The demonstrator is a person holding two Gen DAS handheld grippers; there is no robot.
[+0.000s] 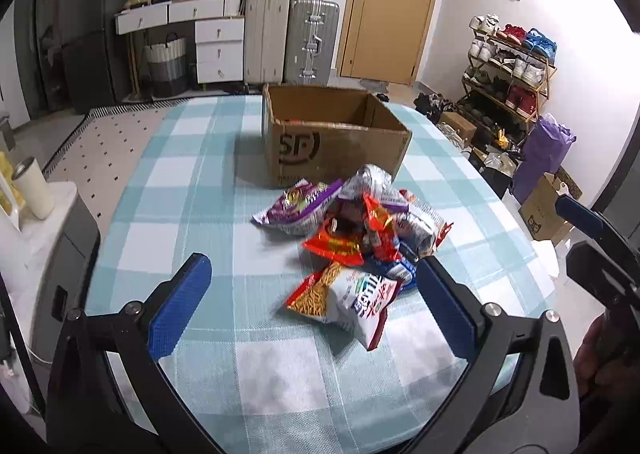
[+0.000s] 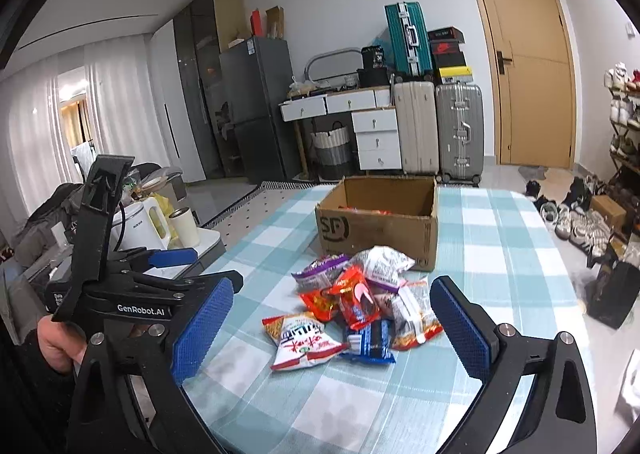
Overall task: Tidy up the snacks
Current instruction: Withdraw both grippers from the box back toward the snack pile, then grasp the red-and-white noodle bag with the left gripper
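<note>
Low in the left wrist view the left gripper (image 1: 316, 302) has its jaws spread wide and holds nothing; the right gripper (image 2: 332, 330) stands the same way at the bottom of its own frame, jaws apart and bare. Just ahead of both, mid-frame on the checked desk (image 1: 192, 213), lies the snack heap (image 1: 352, 238). The nearest piece is the white bag (image 1: 360, 306), slightly apart from the rest at the front, with a blue pack (image 2: 370, 342) touching it on the right in the right wrist view, then orange packs (image 2: 352, 300), a purple bag (image 1: 298, 205) and a silver bag (image 2: 384, 264) overlapping behind. These look light, puffed with air, crinkly and slick, with brittle contents, so a gentle pinch on a sealed end or corner likely serves better than squeezing the middle. The white bag seems easiest to take first. Beyond the heap, the open box (image 1: 332, 145) stands almost touching the silver bag, with some red showing inside. There is free cloth left and near; the desk edge curves close on the right.
</note>
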